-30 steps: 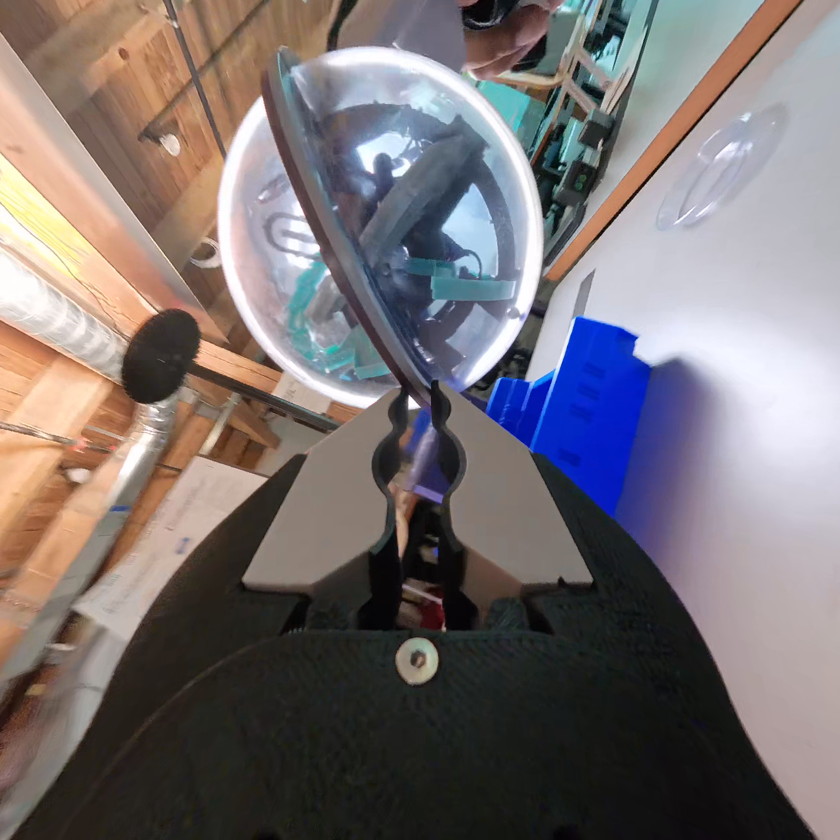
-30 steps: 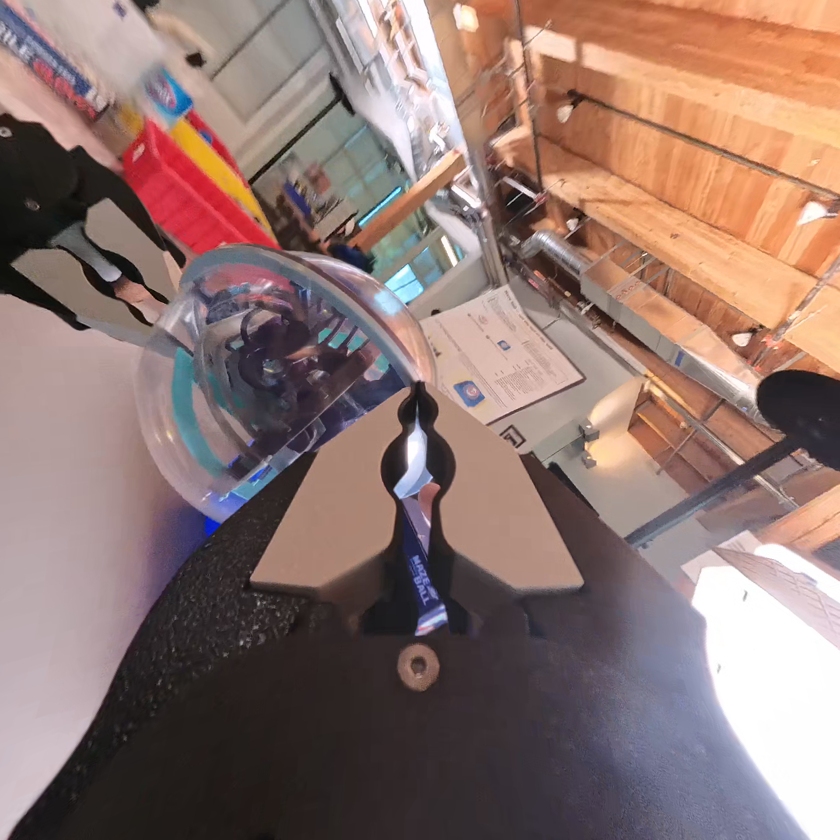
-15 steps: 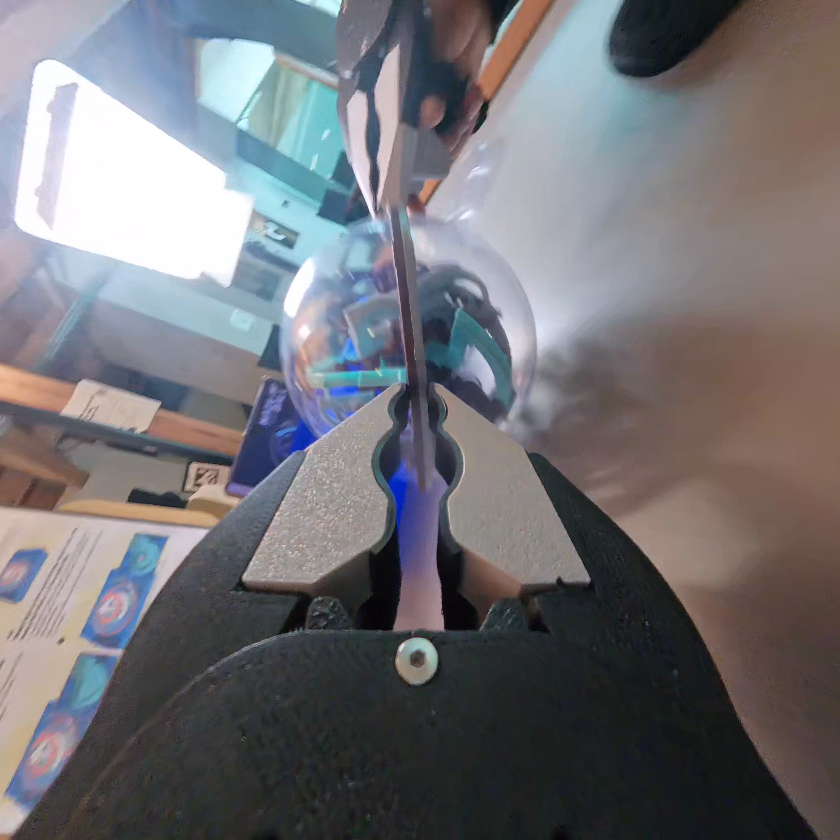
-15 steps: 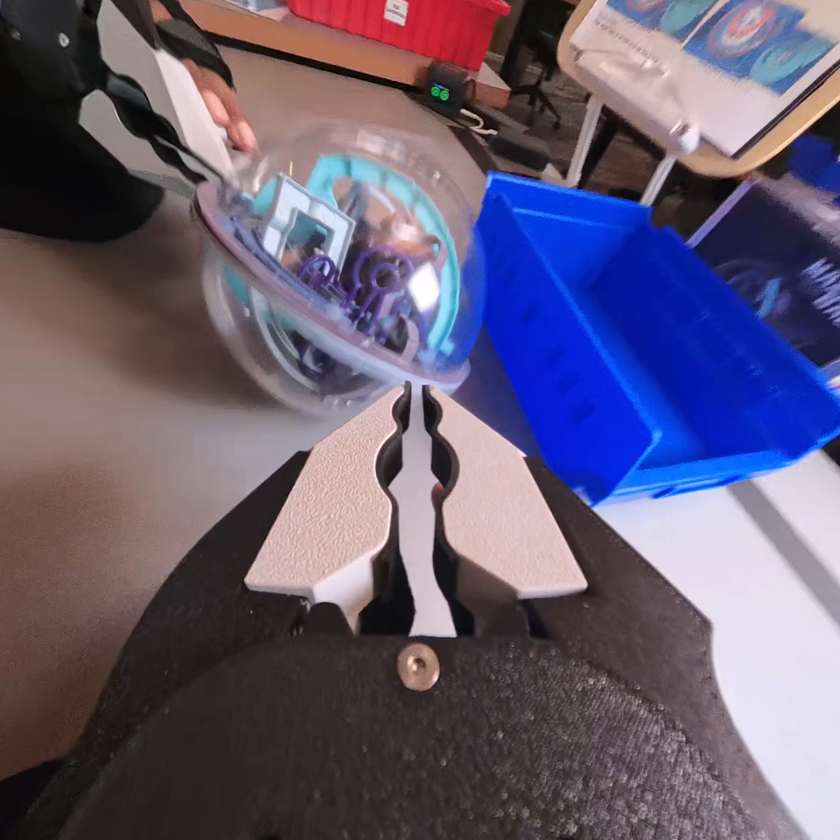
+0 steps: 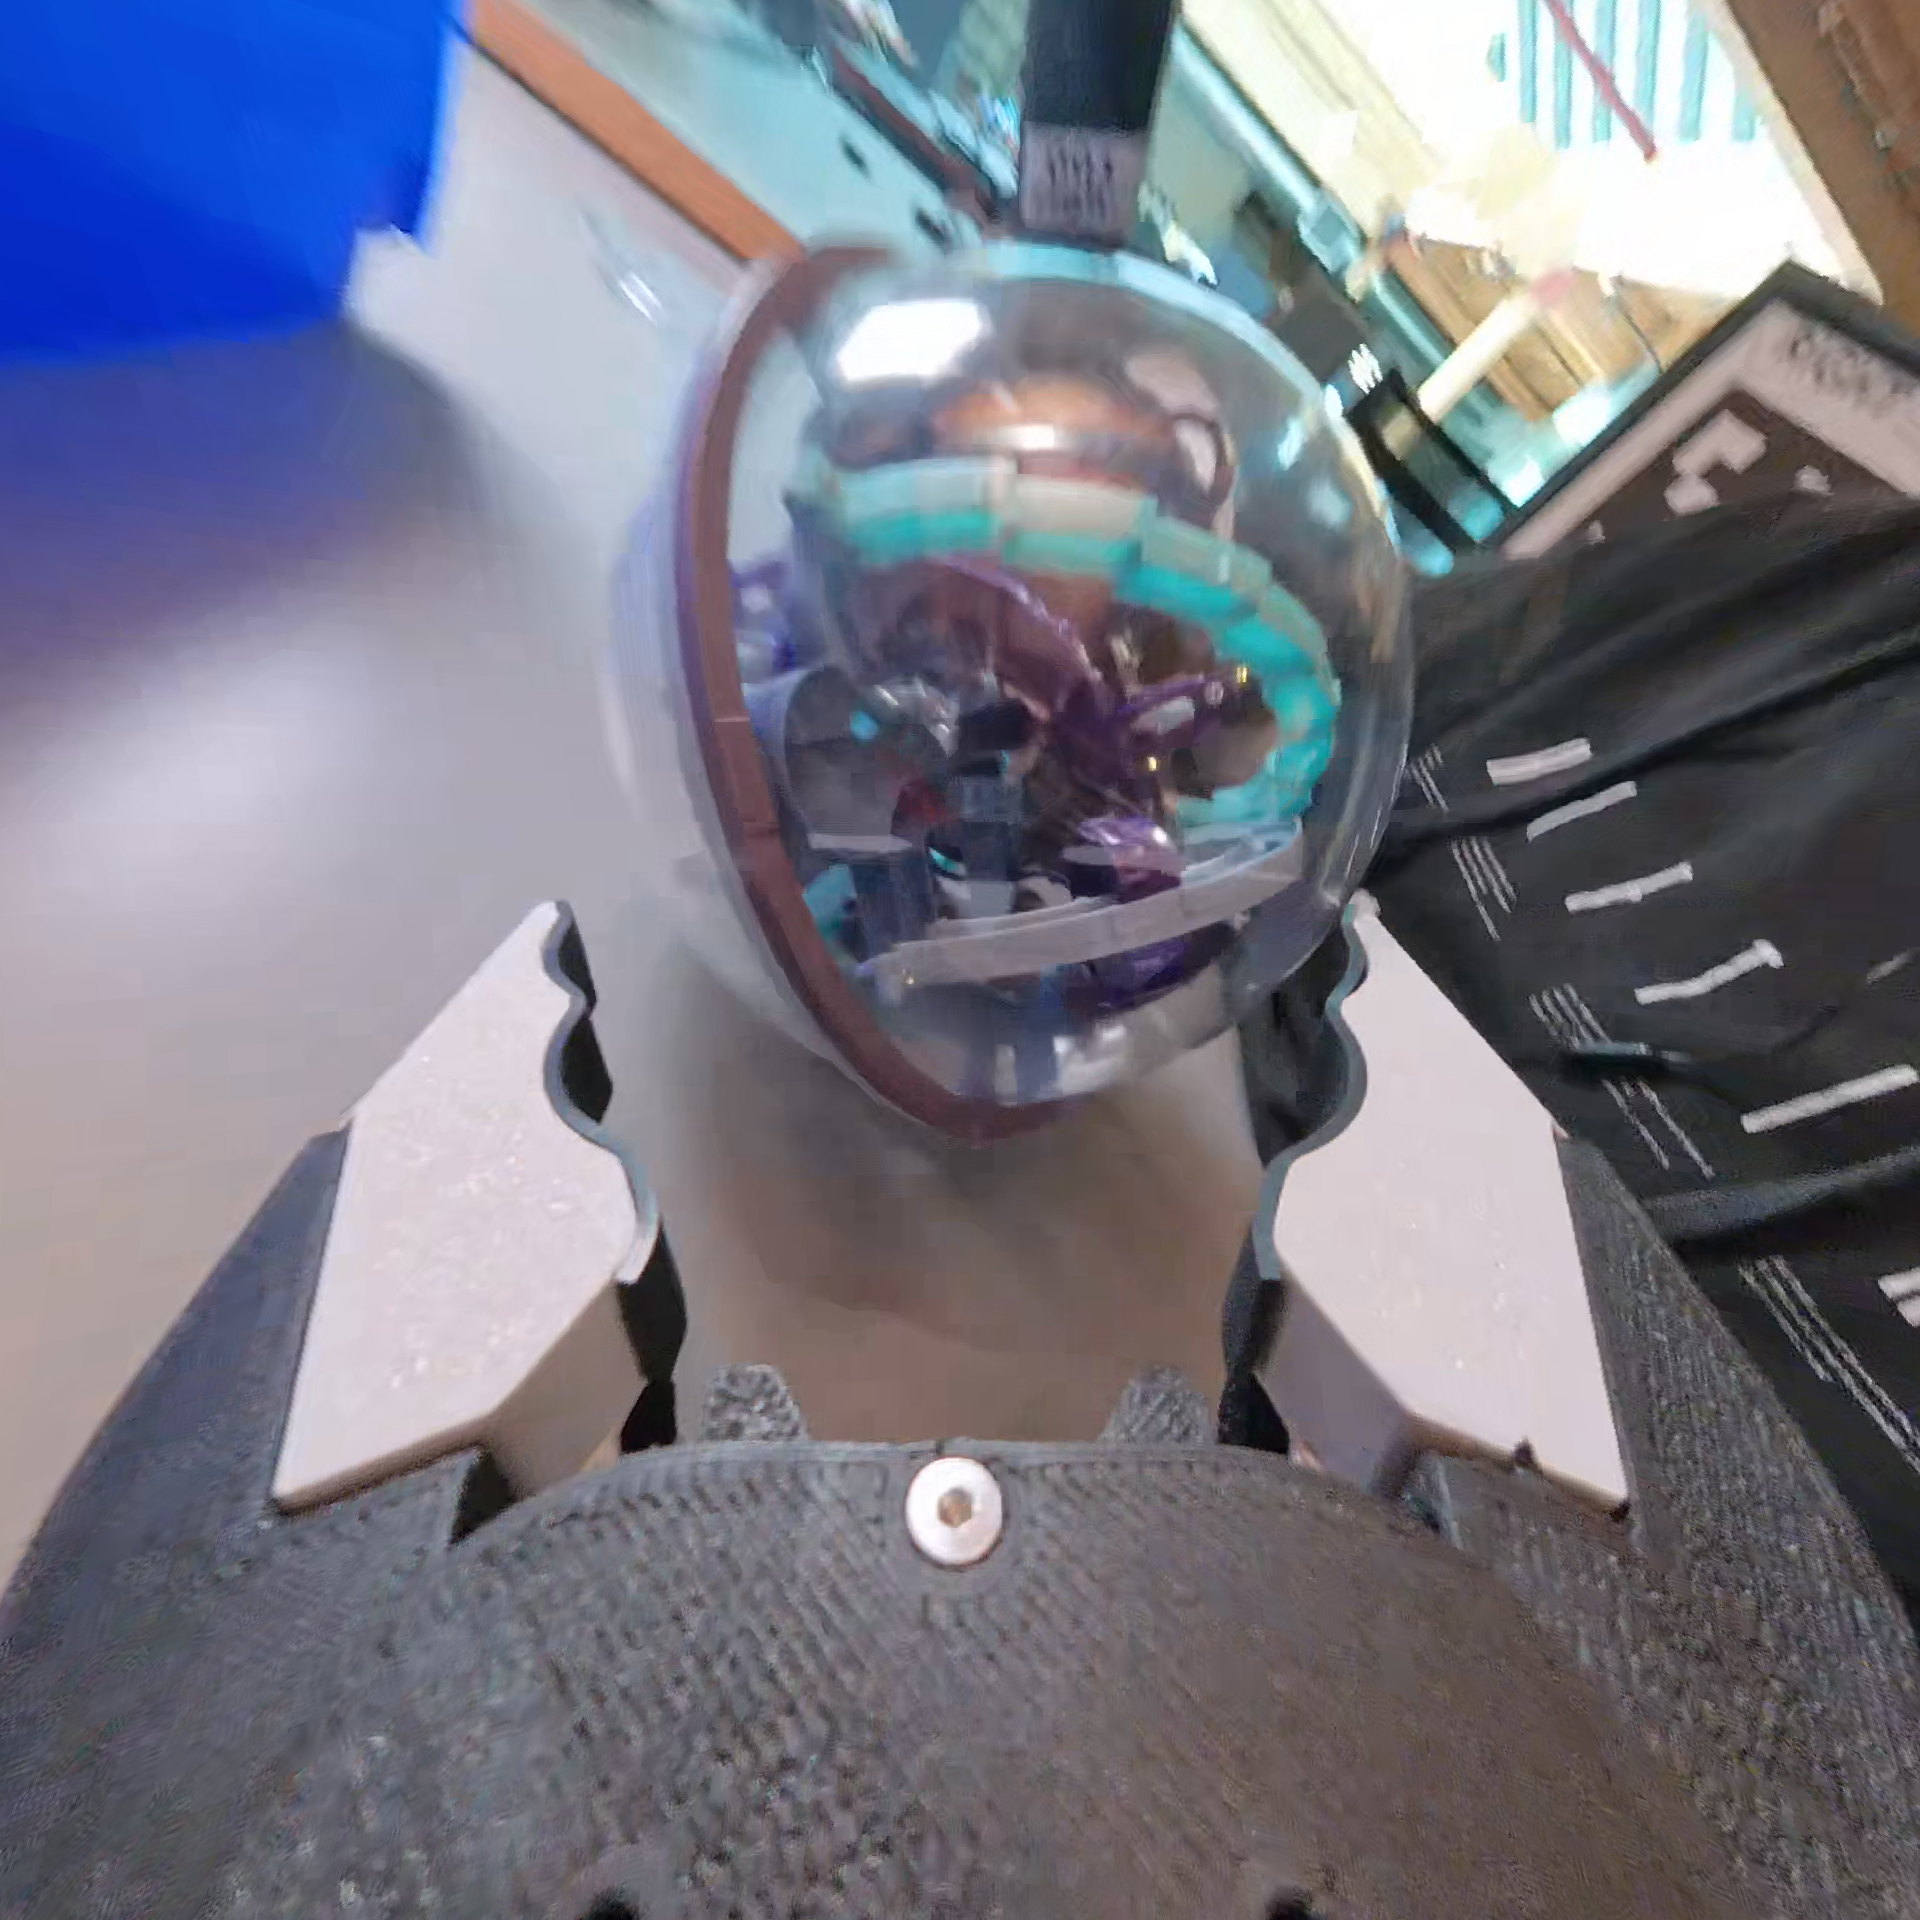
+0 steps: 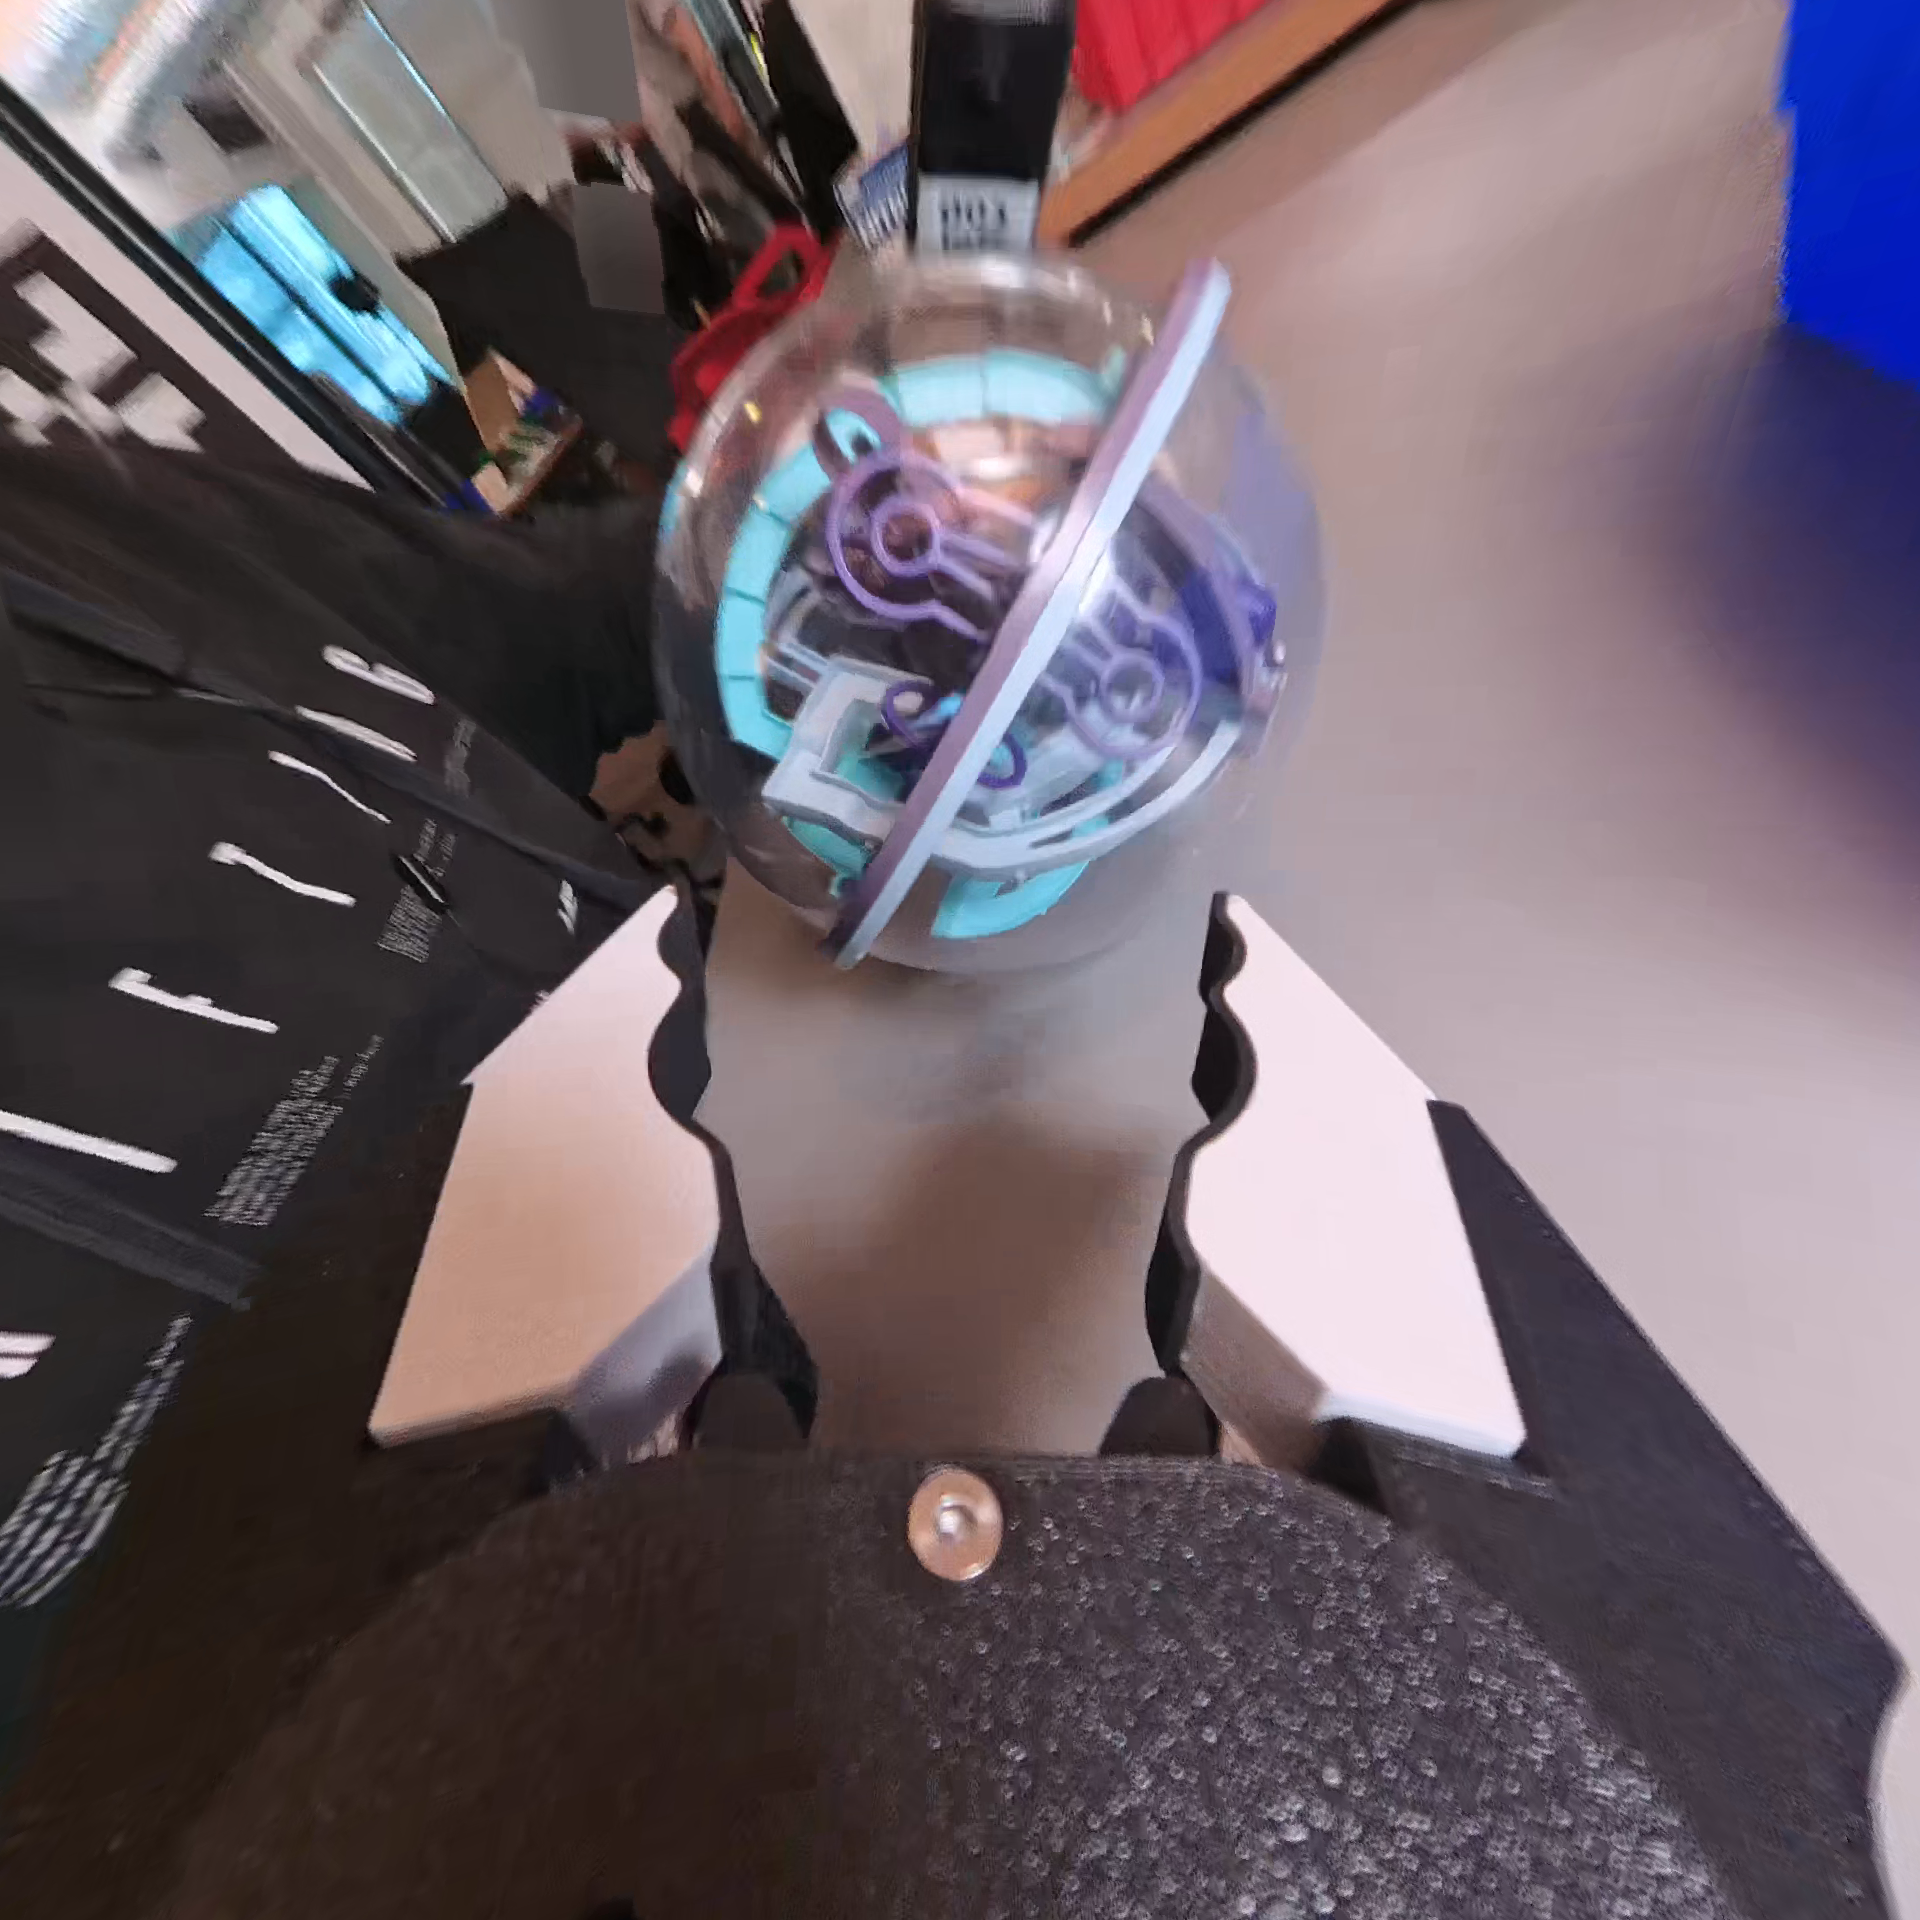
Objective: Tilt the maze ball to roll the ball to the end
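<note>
The maze ball, a clear sphere with teal, purple and grey tracks inside and a dark rim around its middle, rests on the grey table. My left gripper is open wide, and the ball's near side lies just ahead of and between its fingertips, with neither pad pressing on it. In the right wrist view the ball sits just ahead of my right gripper, which is also open and empty. Each gripper shows beyond the ball in the other's view. The small ball inside cannot be made out.
A blue bin is at the upper left of the left wrist view and the upper right of the right wrist view. A person's black clothing is close beside the ball. The table's wooden edge runs behind.
Both grippers were shut on the ball's rim and held it in the air. Both have now let go and opened wide, and the ball sits on the table.
</note>
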{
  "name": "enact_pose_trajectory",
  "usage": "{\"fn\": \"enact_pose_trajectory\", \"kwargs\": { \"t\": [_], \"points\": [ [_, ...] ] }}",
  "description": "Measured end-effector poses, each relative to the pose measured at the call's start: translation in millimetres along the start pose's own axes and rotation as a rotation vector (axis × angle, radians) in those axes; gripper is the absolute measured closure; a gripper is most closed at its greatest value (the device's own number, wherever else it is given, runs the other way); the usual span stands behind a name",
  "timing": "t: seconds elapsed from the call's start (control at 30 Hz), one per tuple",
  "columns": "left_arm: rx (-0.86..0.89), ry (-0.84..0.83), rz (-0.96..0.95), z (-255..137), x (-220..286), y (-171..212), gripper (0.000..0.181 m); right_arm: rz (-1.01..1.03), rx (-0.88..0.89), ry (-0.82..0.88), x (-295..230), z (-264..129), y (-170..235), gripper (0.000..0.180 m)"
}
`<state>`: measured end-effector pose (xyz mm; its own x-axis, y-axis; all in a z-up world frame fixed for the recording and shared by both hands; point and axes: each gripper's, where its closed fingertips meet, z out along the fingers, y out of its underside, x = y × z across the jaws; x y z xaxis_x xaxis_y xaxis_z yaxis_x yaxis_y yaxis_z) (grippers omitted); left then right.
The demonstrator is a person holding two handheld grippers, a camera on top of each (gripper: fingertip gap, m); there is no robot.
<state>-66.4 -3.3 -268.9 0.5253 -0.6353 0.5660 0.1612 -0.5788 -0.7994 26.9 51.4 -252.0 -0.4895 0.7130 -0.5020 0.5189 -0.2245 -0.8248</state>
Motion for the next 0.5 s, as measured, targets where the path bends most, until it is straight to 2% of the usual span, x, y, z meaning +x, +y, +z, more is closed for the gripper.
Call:
{"fn": "enact_pose_trajectory", "kwargs": {
  "t": [0.07,0.1,0.13,0.23,0.3,0.4,0.5],
  "points": [
    [-0.06,0.037,0.017,15.4,11.5,9.4,0.048,-0.014,-0.081,0.034,0.5,17.7,16.5,0.086],
    [-0.083,0.024,0.049,21.2,13.1,10.9,0.049,-0.033,-0.124,0.043,0.6,24.5,25.5,0.078],
    [-0.089,0.01,0.105,24.2,15.5,8.2,0.049,-0.074,-0.174,0.051,0.7,28.9,35.7,0.077],
    [-0.078,-0.085,0.428,25.3,27.9,-15.2,0.049,-0.356,-0.245,0.187,11.8,38.0,51.1,0.08],
    [-0.062,-0.118,0.724,29.4,58.4,-38.5,0.049,-0.594,-0.182,0.298,12.0,42.1,35.0,0.081],
    [-0.052,-0.126,1.175,29.8,115.5,-61.7,0.05,-0.879,-0.007,0.403,-7.0,37.5,-4.2,0.096],
    [-0.117,-0.204,1.34,20.3,124.3,-64.8,0.05,-1.01,0.07,0.499,-16.4,29.3,-24.1,0.097]
  ]
}}
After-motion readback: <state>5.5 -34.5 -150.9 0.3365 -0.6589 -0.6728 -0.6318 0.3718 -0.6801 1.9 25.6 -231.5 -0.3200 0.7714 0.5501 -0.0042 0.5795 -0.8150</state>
